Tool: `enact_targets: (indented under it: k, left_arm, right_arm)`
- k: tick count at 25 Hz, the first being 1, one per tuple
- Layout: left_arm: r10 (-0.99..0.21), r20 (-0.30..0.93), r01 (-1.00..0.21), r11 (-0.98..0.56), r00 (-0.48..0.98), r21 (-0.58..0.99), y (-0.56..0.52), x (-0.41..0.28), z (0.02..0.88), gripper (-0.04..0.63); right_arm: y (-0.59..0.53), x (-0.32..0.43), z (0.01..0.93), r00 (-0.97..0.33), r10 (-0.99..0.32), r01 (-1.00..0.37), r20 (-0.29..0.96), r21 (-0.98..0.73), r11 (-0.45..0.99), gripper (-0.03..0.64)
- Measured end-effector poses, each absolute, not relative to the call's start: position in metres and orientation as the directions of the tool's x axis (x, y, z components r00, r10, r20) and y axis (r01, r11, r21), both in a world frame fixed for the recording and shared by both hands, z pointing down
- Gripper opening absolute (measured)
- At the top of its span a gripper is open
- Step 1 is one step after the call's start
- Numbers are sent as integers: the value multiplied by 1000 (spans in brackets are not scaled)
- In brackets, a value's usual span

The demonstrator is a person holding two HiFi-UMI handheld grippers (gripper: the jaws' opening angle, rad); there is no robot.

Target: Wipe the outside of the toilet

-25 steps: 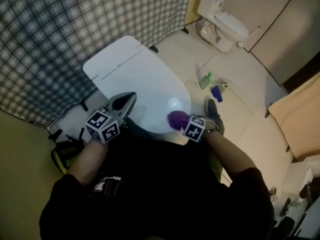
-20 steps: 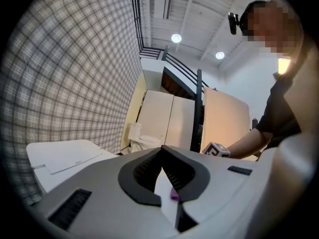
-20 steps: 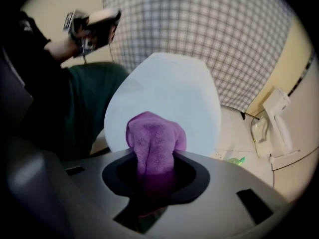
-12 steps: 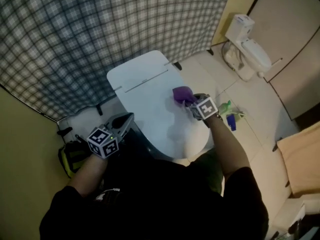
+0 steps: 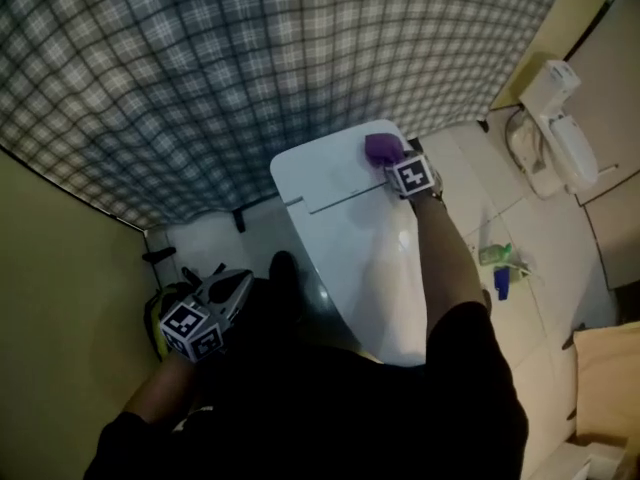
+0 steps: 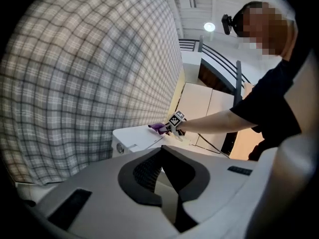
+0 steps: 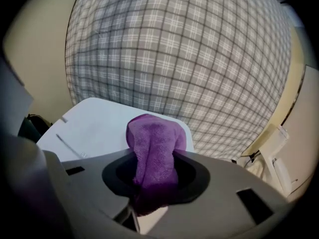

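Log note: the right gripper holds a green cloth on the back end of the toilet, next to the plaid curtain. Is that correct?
Not quite. The cloth is purple, not green, as the right gripper view shows plainly. The rest stands: the right gripper holds it on the back end of the toilet, next to the plaid curtain.

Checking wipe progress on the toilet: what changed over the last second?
The right gripper, shut on the purple cloth, swept from the front edge of the toilet to its back end by the plaid curtain. The left gripper stayed low at the person's left, shut and empty; nothing was taken or released.
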State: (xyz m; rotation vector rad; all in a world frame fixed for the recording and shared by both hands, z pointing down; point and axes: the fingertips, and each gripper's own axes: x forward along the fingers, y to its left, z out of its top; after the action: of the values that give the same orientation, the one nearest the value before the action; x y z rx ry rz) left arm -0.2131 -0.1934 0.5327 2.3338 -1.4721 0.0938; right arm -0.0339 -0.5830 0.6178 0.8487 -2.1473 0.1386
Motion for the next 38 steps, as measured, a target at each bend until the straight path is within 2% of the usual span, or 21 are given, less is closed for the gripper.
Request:
enact_targets:
  k: [5, 10, 14, 18, 20, 22, 27, 34, 38]
  left_arm:
    - [-870, 245, -881, -340, 428, 330, -211, -263, 576, 5]
    - [-877, 253, -883, -312, 409, 350, -214, -270, 554, 5]
    - [-877, 244, -883, -321, 414, 343, -217, -253, 550, 5]
    - [-864, 223, -868, -368, 452, 333, -211, -234, 535, 5]
    - [-857, 202, -858, -398, 473, 324, -210, -222, 525, 5]
    - [-846, 185, -846, -433, 500, 311, -206, -199, 515, 5]
    - [-795, 122, -789, -547, 594, 278, -203, -111, 492, 5]
    - [-712, 45, -694, -666, 701, 273, -196, 12, 475, 5]
    - [-638, 35, -624, -738, 769, 259, -187, 74, 468, 5]
  right_arm:
    - [-635, -76, 662, -411, -547, -662, 729, 174, 729, 126]
    - [-647, -74, 652, -359, -568, -650, 741, 238, 722, 126]
    - [-627, -68, 647, -385, -478, -580, 790, 196, 791, 121]
    - [-579, -7, 648, -233, -434, -555, 870, 248, 794, 117]
    - [-540, 11, 655, -275, -379, -541, 883, 184, 821, 112]
    - [-499, 33, 662, -337, -347, -526, 876, 130, 840, 112]
    - [-401, 150, 674, -289, -360, -535, 887, 162, 829, 112]
    - [-273, 279, 691, -249, -313, -560, 916, 127, 819, 112]
    - [-229, 319, 693, -302, -339, -605, 891, 96, 791, 114]
